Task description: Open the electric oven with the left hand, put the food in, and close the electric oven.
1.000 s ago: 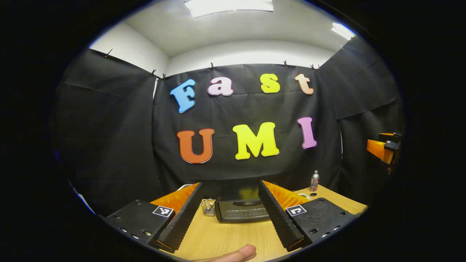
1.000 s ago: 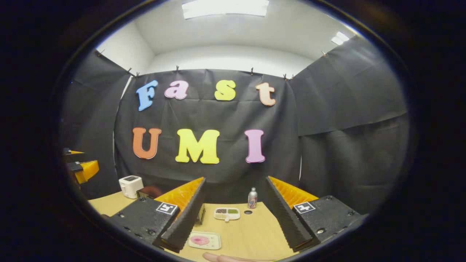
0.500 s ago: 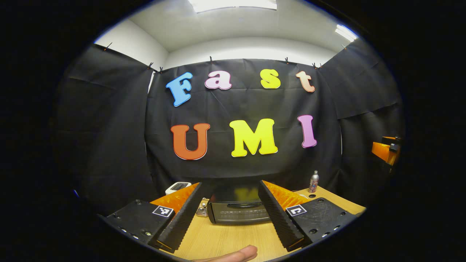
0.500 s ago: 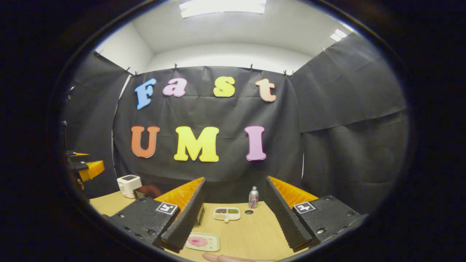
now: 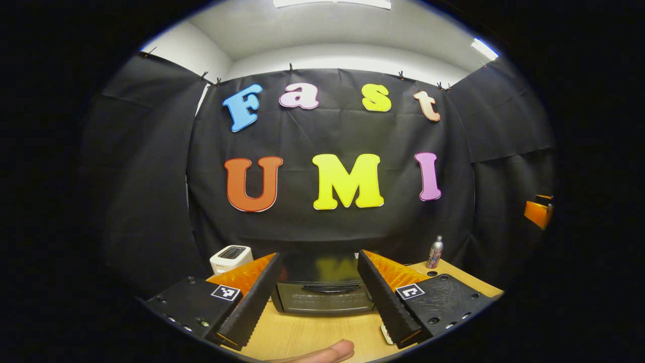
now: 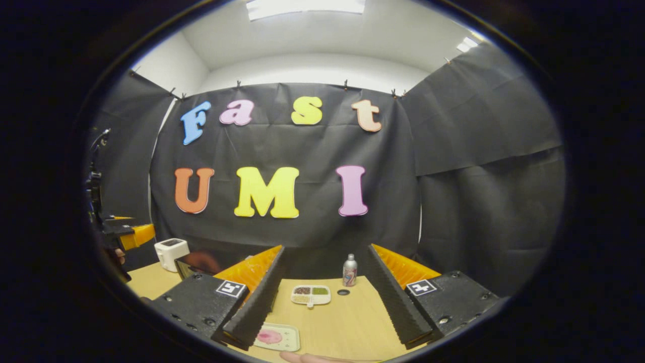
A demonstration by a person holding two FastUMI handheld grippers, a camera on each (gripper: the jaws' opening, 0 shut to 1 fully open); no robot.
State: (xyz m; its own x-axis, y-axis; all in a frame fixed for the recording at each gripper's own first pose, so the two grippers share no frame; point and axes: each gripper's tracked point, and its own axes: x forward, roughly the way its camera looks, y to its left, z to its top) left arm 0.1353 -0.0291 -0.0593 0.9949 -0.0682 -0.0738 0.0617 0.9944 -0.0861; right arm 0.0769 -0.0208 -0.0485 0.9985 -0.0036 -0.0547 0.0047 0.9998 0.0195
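1. Wooden bench [image 5: 312, 335] under black cloth walls carries everything for this job; both hand-held grippers hang above its near edge.
2. Left hand-held gripper [image 5: 316, 302] is spread wide and holds nothing. Over the last second it has tipped downward and drawn closer, so the oven [image 5: 322, 290] now sits larger and squarely between its fingers, with the door handle [image 5: 322, 289] on the centre line. The door is shut.
3. Right hand-held gripper [image 6: 325, 302] is likewise spread and empty. Its view has tilted only slightly, and the pink food on its pale tray [image 6: 274, 337] lies on the bench just by its left finger.
4. Farther out, a white toaster [image 5: 231, 258] has come into sight left of the oven; a small can [image 5: 435, 252] stands to the right, and a divided snack dish [image 6: 311, 295] sits mid-bench.
5. Judging from this, the left side is lining up on the handle; opening has not begun, and the food waits untouched.
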